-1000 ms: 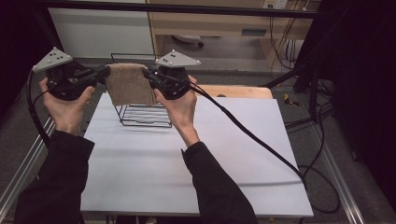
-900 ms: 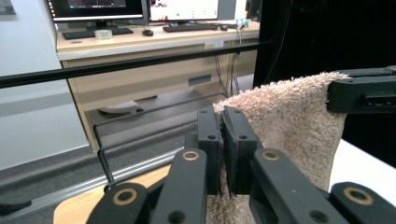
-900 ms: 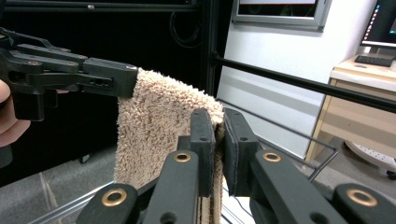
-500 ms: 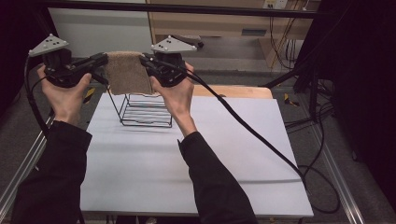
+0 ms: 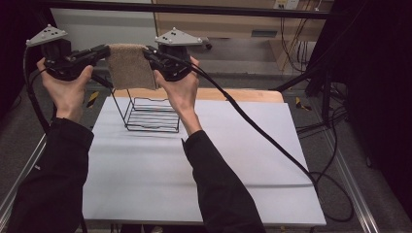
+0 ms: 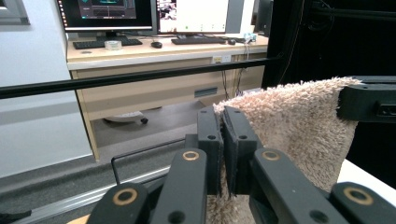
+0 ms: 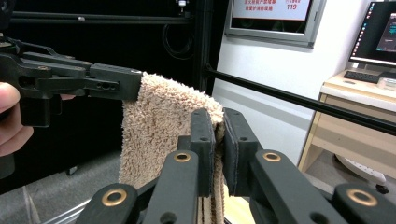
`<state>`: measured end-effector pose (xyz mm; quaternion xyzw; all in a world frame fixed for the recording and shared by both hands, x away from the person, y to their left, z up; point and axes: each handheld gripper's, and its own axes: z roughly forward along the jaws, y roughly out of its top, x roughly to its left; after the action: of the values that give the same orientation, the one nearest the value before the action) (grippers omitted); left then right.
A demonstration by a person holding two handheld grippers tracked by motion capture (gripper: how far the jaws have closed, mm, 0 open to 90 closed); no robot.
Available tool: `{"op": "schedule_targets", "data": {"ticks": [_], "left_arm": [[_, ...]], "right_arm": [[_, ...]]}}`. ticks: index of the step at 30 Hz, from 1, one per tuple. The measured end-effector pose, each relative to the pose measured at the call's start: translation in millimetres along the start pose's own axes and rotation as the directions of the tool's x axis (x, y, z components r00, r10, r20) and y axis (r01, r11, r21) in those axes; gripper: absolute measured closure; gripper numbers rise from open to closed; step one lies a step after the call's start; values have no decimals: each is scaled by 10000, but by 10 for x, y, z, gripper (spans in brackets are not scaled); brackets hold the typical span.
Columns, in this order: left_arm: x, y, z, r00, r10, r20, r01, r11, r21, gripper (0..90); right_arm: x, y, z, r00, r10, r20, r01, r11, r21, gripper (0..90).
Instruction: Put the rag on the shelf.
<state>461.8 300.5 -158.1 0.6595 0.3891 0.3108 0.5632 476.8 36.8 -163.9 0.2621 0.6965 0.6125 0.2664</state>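
Both hand-held grippers, left (image 5: 103, 52) and right (image 5: 148, 52), are clamped on the top corners of the tan towel (image 5: 130, 68), held stretched above the wire rack (image 5: 151, 114) on the tabletop (image 5: 233, 160). Next up, I'd guess: lower it evenly over the rack's top bar

Even indoor light brightens the white table (image 5: 145, 165) at centre frame; left and right edges fall into darkness. Soft shadows, close jaws slightly blurred.
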Motion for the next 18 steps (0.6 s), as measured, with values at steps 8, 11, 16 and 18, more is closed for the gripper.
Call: {"op": "schedule_targets", "data": {"ticks": [8,11,16,18], "left_arm": [[-3,131,75,9999,119,-68,-119,9999,-56,860],[10,170,92,9999,114,-92,-115,9998,-133,860],[35,189,117,10000,51,-66,-52,9997,-240,860],[49,195,134,9999,75,-75,-77,9996,-264,860]], "right_arm": [[-91,94,25,9999,11,111,-9,9998,-180,839],[-115,135,44,9998,-94,152,98,9997,-232,838],[-163,173,86,9998,-95,170,99,9997,-241,838],[-191,173,111,9999,-49,144,53,9996,-266,838]]}}
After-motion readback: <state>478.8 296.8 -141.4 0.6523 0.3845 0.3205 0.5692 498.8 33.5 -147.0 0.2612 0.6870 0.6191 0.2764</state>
